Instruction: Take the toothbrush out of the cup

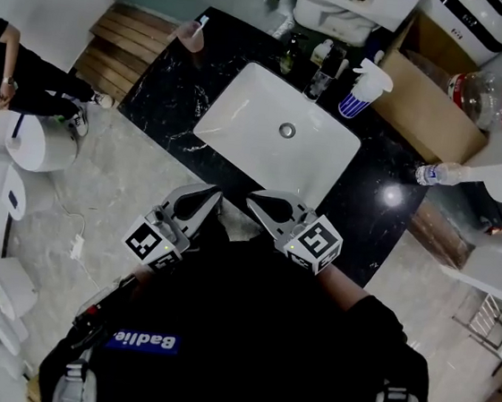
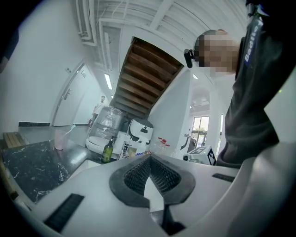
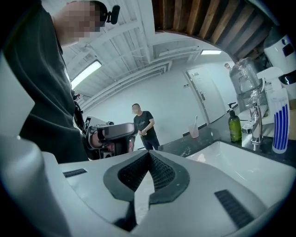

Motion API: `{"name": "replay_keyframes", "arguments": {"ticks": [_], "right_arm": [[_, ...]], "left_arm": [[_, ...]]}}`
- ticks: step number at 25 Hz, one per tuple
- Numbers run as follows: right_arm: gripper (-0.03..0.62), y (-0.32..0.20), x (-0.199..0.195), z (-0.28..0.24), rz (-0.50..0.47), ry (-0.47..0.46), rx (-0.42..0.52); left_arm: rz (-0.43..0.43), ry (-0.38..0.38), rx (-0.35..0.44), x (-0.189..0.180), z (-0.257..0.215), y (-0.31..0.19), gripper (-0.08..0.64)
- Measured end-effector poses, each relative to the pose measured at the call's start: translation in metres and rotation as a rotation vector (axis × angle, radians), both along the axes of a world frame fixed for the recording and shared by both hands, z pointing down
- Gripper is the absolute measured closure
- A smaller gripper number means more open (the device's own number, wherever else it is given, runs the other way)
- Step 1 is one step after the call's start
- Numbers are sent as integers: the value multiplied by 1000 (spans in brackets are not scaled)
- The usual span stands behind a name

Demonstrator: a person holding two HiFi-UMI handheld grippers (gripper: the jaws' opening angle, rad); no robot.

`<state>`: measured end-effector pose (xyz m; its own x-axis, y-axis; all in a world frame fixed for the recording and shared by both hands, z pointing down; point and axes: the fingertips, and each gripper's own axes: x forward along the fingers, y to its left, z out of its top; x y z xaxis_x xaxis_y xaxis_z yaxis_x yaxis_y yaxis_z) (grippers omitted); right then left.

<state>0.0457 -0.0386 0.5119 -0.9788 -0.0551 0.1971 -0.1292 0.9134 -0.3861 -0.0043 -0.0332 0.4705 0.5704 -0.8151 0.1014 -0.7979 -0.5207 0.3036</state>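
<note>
Nothing started: left gripper (image 1: pixel 208 196) and right gripper (image 1: pixel 260 202) are both clenched on nothing. Next up, reach the far cup (image 1: pixel 190 36) and pinch what's probably the toothbrush (image 1: pixel 202 22).

Cup (image 1: pixel 194 39), toothbrush (image 1: pixel 202 22) in it, far-left on counter (image 1: pixel 157 97); sink (image 1: pixel 242 118) centre, faucet (image 1: pixel 319 81) behind.

Black marble countertop (image 1: pixel 168 96), white veining, seen from above. White rectangular sink basin (image 1: pixel 242 122) set in middle, round drain (image 1: pixel 287 130) at centre. Chrome faucet (image 1: pixel 319 82) mounted behind basin. Pink cup (image 1: pixel 194 36) placed upright at far left corner, toothbrush (image 1: pixel 202 22) stood in it. Green pump bottle (image 1: pixel 288 57) placed just left of faucet. Blue-striped white container (image 1: pixel 358 95) stood right of faucet. Clear plastic bottle (image 1: pixel 439 175) seen at right edge; contact with countertop not determinable.
</note>
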Motion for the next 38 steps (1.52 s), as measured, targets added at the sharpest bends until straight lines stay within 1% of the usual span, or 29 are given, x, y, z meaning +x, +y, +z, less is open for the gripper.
{"name": "replay_keyframes", "arguments": {"ticks": [2,5,8,11,14,16,19,22,26,34,38], "right_arm": [[580,-11,-5,3,41,18,16],[580,-28,-13,4,119,15,50],[581,-40,-24,-3,190,8,83],[581,-49,-34,-8,241,32,102],[581,-57,-49,-10,267,50,112],[581,-61,-59,-11,282,59,115],[580,-69,-70,-12,298,75,119],[580,-73,-79,-12,311,87,121],[580,-77,-81,-11,343,92,118],[580,-81,-84,-6,391,115,106],[580,-82,-84,-6,416,131,107]], "left_arm": [[-6,15,1,-11,1,-13,549],[27,25,16,-26,-1,-31,549],[64,15,49,-45,-6,-50,549],[73,14,78,-69,-10,-69,549],[69,8,97,-93,-11,-87,549],[63,-7,96,-109,-7,-99,549],[38,-38,89,-133,2,-119,549],[22,-80,102,-153,7,-138,549],[31,-112,103,-170,14,-161,549],[53,-196,67,-196,34,-210,546],[47,-227,71,-211,35,-232,543]]}}
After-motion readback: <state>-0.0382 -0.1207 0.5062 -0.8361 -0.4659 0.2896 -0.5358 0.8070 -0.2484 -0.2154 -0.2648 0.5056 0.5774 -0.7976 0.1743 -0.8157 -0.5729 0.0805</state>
